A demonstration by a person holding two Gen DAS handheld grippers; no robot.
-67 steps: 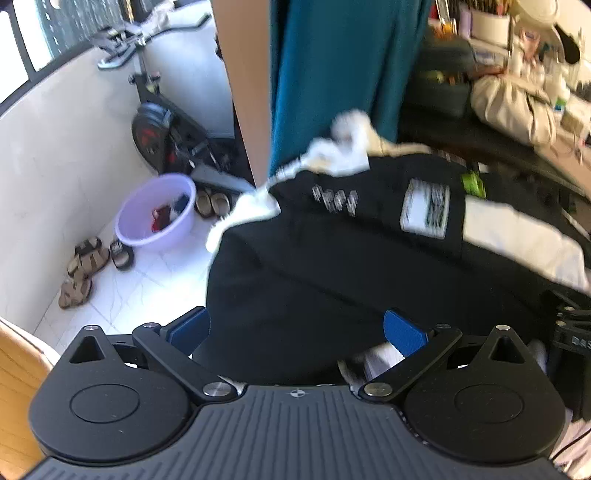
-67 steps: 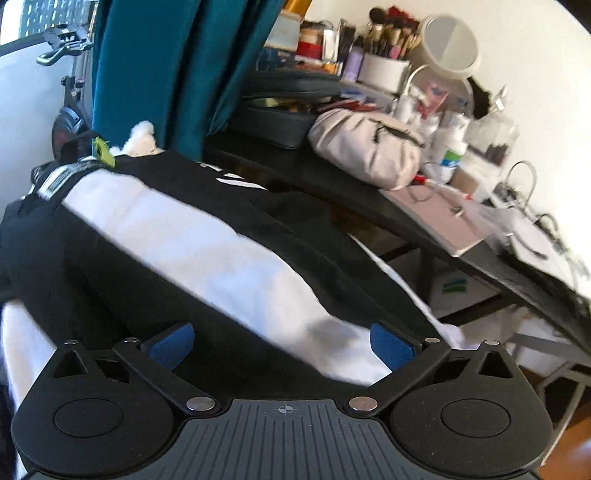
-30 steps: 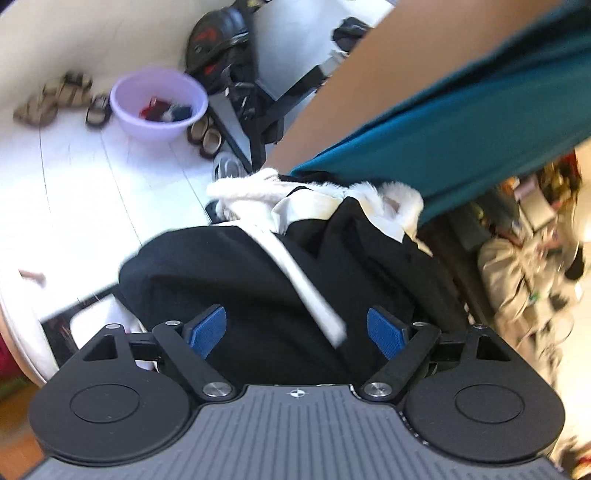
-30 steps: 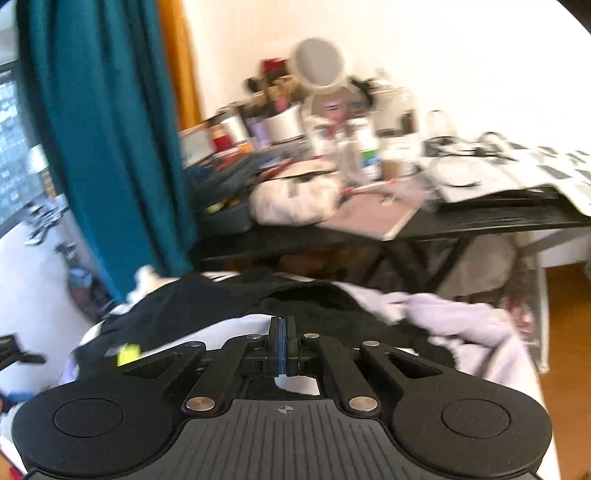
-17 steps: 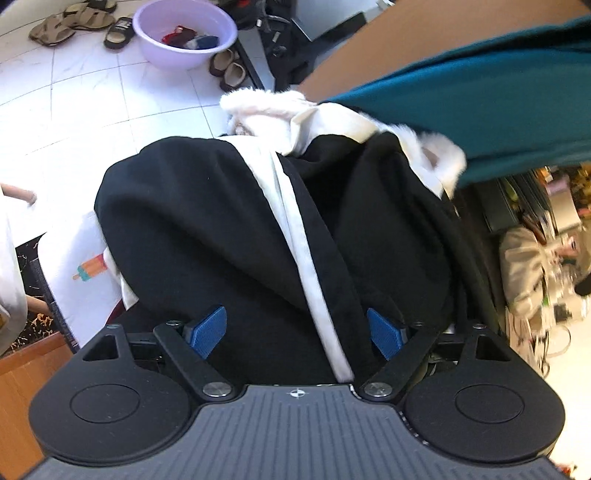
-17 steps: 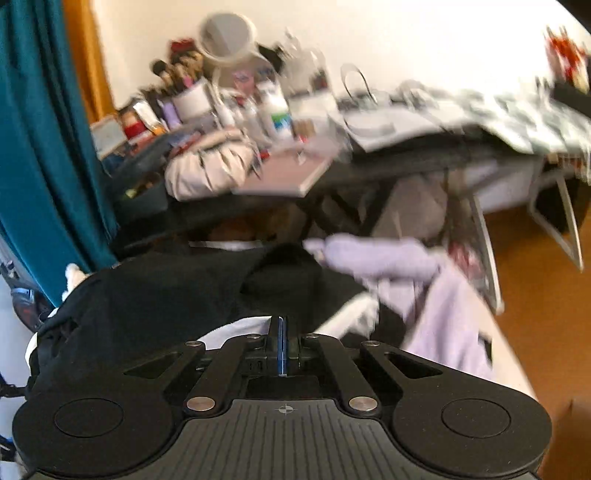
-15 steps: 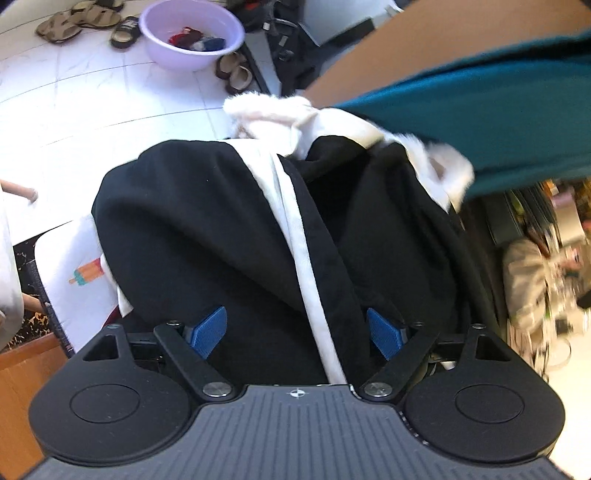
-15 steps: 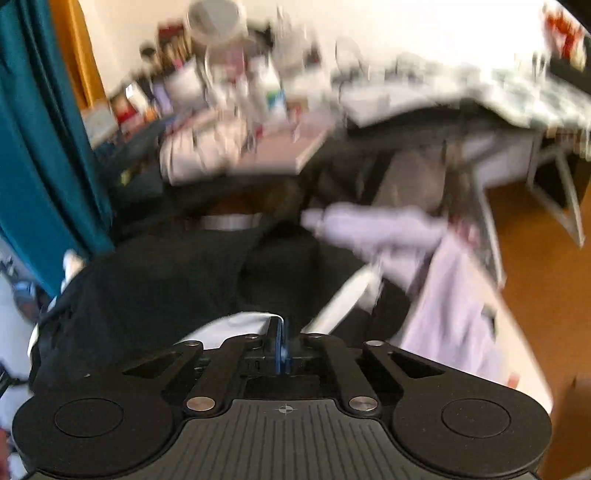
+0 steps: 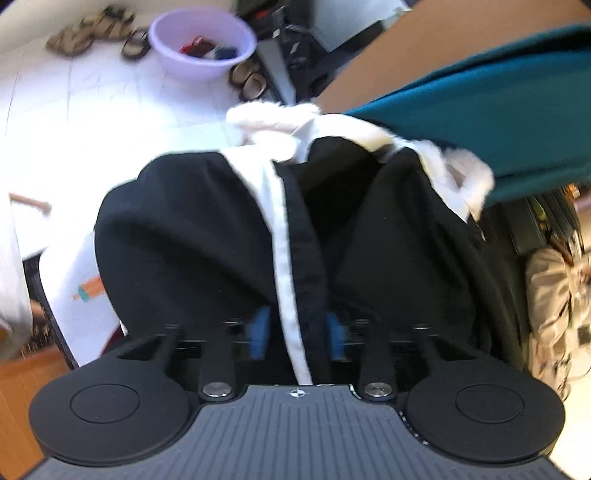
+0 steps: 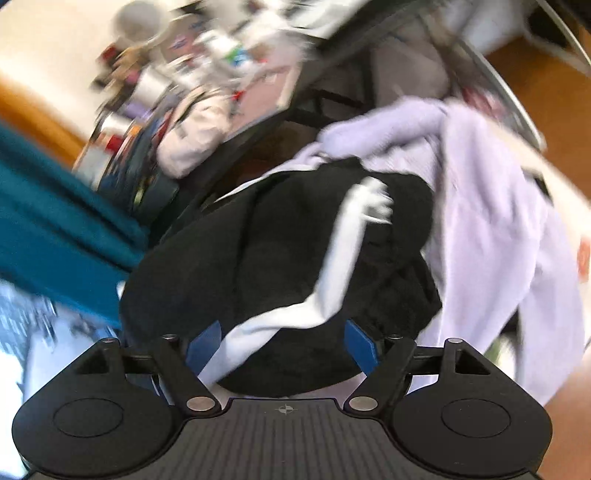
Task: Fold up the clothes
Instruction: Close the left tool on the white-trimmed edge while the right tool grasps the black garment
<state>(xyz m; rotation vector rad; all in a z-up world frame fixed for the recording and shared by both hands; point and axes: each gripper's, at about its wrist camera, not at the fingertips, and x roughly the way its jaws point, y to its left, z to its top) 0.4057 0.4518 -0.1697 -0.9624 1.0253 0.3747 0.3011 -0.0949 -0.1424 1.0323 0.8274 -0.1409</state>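
A black jacket point(image 9: 184, 236) with a white front band point(image 9: 280, 236) and white fur trim point(image 9: 266, 118) lies heaped below me. In the left wrist view my left gripper point(image 9: 297, 328) has its blue pads point(image 9: 258, 330) drawn close on the band and the black edge beside it. In the right wrist view the same black jacket point(image 10: 280, 236) is bunched, with a white stripe point(image 10: 343, 251) across it. My right gripper point(image 10: 282, 343) stands open just over that heap, fabric lying between its fingers without being pinched. This view is blurred.
A lilac garment point(image 10: 491, 221) lies to the right of the jacket. A teal curtain point(image 9: 498, 122) hangs close behind. A lilac basin point(image 9: 203, 40), sandals point(image 9: 85, 33) and shoes point(image 9: 251, 79) sit on the white floor. A cluttered dark desk point(image 10: 258, 107) holds a beige bag point(image 10: 195, 136).
My left gripper's pads have closed from wide apart onto the jacket's white band. My right gripper has gone from shut to open and now tilts down over the bunched jacket.
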